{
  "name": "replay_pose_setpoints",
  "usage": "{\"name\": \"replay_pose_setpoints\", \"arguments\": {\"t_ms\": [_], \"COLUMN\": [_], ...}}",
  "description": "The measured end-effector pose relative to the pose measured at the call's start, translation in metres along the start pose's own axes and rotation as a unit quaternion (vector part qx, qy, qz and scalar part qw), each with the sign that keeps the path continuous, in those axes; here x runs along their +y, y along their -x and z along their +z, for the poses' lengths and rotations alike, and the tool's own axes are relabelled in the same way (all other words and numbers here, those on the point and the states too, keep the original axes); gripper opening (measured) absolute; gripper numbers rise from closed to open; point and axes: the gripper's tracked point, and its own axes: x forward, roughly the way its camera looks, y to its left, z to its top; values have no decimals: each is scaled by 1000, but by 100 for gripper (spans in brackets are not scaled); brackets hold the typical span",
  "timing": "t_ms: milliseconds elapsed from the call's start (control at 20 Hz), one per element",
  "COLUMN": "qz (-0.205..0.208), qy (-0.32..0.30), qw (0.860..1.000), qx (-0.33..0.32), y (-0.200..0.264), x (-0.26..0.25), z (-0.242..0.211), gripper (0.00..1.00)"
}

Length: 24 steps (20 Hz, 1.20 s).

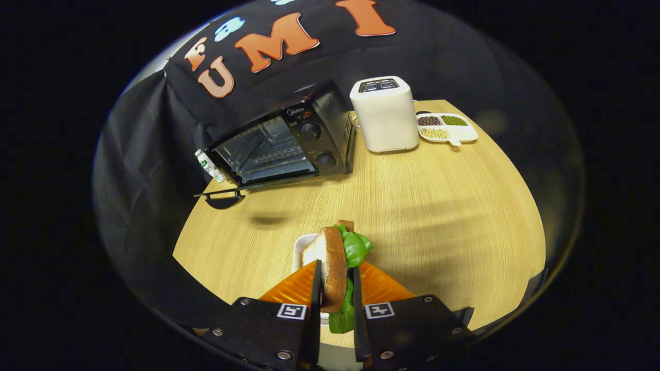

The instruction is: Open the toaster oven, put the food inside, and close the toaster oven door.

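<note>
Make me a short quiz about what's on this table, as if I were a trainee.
1. True or false: the oven door is shut.
2. What does the gripper hold between its jaws?
A) sandwich
B) cup
C) spoon
3. Fill in: beside the oven stands a white ____, and next to that a tray of beans.

Key:
1. False; the door hangs open.
2. A; the jaws press on the sandwich from both sides, above a white plate.
3. Toaster.
</note>
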Motion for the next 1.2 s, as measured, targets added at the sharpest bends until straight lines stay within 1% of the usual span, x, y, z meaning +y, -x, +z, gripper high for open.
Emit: {"name": "replay_pose_setpoints", "arguments": {"t_ms": [100,400,550,650,800,1000,1200], "qz": [9,47,66,88,119,151,154], "qy": [-10,-54,-78,-97,-117,-143,-177], "qw": [1000,995,988,982,973,964,957], "qx": [-19,-76,-112,-135,-158,-168,-172], "y": [7,36,48,51,45,18,-23], "x": [6,27,42,60,91,135,162], "z": [12,50,76,95,120,150,169], "gripper": [24,24,24,24,24,24,24]}}
